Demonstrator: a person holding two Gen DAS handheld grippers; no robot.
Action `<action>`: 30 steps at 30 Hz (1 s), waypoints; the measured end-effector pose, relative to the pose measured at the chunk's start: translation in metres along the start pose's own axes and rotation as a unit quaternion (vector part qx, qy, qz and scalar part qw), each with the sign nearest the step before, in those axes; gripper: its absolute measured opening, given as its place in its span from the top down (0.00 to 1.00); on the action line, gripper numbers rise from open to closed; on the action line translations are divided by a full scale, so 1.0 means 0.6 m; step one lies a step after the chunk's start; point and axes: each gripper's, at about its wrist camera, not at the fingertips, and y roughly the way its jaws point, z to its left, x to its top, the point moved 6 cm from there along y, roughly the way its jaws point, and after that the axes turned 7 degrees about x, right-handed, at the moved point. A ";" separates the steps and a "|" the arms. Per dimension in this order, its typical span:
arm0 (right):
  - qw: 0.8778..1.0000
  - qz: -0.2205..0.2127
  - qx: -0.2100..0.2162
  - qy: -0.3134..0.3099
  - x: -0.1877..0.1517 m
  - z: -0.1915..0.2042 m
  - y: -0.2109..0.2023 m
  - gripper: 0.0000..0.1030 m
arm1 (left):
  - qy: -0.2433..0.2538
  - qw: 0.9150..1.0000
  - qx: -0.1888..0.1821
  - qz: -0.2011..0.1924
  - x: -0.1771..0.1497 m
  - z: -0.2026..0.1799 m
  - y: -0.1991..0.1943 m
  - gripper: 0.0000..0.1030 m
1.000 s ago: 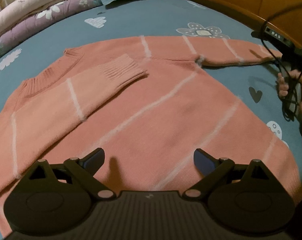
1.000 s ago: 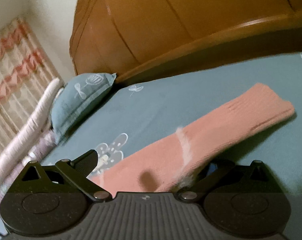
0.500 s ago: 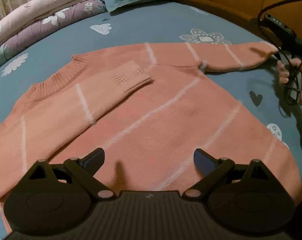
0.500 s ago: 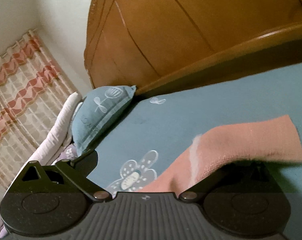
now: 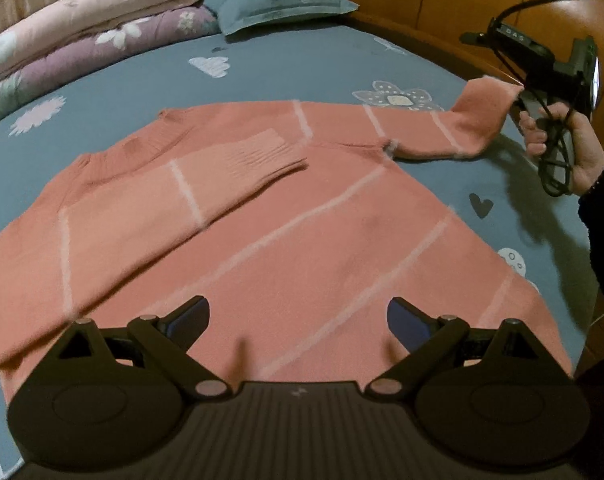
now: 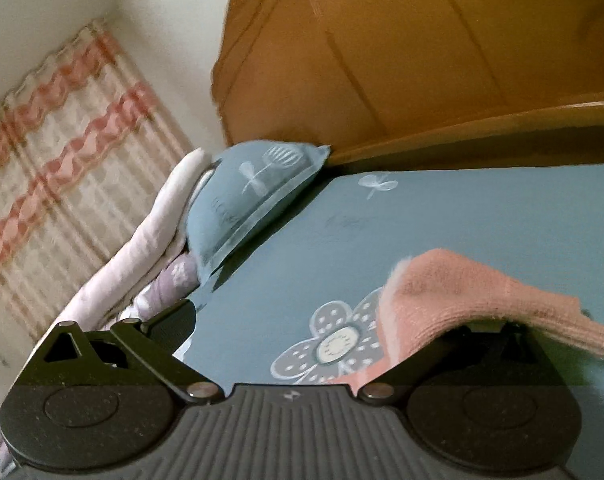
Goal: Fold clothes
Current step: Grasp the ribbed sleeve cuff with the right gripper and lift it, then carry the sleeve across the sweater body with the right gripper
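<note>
While the salmon sweater [image 5: 286, 216] lies flat on the blue bed [image 5: 302, 60], one sleeve already folded across its chest, the left gripper [image 5: 298, 316] hovers over the hem, fingers spread wide, holding nothing. Right gripper [image 6: 302, 320]: far sleeve cuff [image 6: 481, 300] draped over its right finger, lifted off the bed; whether it pinches the cuff I cannot tell.
</note>
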 end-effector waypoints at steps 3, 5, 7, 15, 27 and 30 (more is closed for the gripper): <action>1.000 0.015 0.016 -0.014 -0.005 0.033 0.007 0.00 | -0.007 1.000 0.009 -0.004 -0.013 0.011 -0.015 0.07; 0.999 0.019 0.028 -0.021 -0.006 0.057 0.011 0.00 | -0.016 1.000 0.012 -0.008 -0.023 0.019 -0.025 0.07; 0.999 0.024 0.040 -0.026 -0.008 0.082 0.017 0.00 | -0.025 0.999 0.018 -0.010 -0.032 0.027 -0.034 0.07; 0.994 0.059 0.083 -0.051 -0.019 0.181 0.050 0.00 | -0.051 0.998 0.005 -0.023 -0.059 0.048 -0.060 0.07; 0.985 0.101 0.110 -0.087 -0.067 0.304 0.090 0.00 | -0.025 0.999 -0.004 -0.028 -0.093 0.079 -0.085 0.05; 0.983 0.110 0.113 -0.095 -0.083 0.334 0.102 0.00 | -0.011 0.999 -0.010 -0.031 -0.105 0.089 -0.094 0.05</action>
